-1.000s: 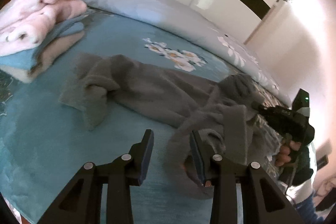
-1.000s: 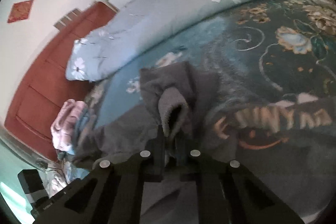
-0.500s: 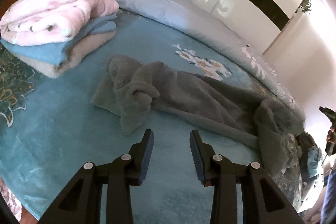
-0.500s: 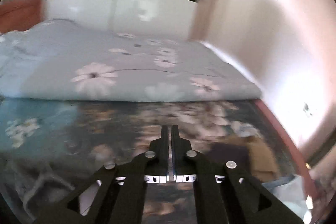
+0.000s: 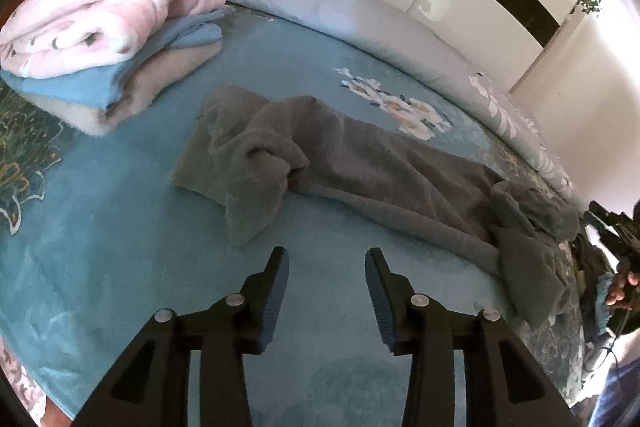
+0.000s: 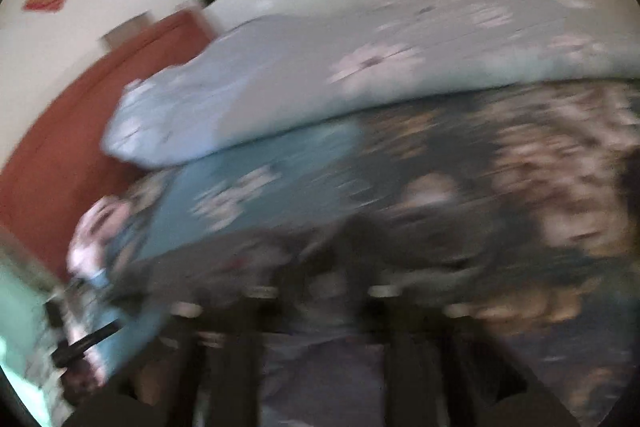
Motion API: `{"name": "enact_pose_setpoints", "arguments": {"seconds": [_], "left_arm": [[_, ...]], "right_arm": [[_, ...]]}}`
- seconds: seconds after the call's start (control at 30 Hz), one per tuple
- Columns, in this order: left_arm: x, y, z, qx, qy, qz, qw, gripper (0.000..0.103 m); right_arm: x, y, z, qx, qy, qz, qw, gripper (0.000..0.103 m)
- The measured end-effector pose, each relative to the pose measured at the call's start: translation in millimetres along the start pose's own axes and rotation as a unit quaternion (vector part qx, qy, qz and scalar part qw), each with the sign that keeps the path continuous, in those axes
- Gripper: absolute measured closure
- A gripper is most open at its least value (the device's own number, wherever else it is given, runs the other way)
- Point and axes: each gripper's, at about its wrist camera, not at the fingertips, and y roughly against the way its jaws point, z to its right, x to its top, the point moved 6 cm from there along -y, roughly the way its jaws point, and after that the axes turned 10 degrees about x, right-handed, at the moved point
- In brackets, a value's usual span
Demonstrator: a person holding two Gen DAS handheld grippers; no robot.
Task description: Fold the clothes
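One crumpled grey garment (image 5: 360, 167) sprawls across blue bedspread (image 5: 100, 247)

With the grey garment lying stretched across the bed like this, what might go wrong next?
The grey garment lies bunched and twisted, so a fold could trap wrinkles. The left gripper, jaws opening and empty, hovers over bare blue bedspread and might pinch it instead. The right wrist view is blurred, so aiming there seems unreliable.

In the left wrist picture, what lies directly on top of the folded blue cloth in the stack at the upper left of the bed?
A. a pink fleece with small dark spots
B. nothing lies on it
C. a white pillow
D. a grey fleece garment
A: the pink fleece rests on the folded blue cloth, while the grey fleece garment lies apart, spread on the blue bedspread.
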Motion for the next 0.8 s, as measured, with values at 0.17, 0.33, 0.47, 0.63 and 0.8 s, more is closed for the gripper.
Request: {"name": "enact_pose_setpoints", "arguments": {"seconds": [0.17, 0.33, 0.47, 0.63, 0.8], "left_arm": [[-4, 3, -5, -0.003, 0.006, 0.0, 1.0, 0.054], [-7, 0, -12, -0.005, 0.018, -0.007, 0.9998, 0.052], [-9, -1, -15, -0.006, 0.021, -0.01, 0.9997, 0.052], [-11, -4, -20, -0.002, 0.022, -0.016, 0.9996, 0.051], [-10, -5, -18, -0.008, 0.023, -0.015, 0.9996, 0.051]], "right_arm": [[-14, -49, -12, -0.046, 0.029, -0.053, 0.997, 0.039], [-23, -62, -3, -0.041, -0.016, -0.064, 0.997, 0.061], [-24, -44, 0, -0.051, -0.019, -0.059, 0.997, 0.096], [-3, 32, 21, -0.143, -0.001, 0.004, 0.99, 0.096], [21, 137, 74, -0.26, -0.047, 0.087, 0.961, 0.096]]}}
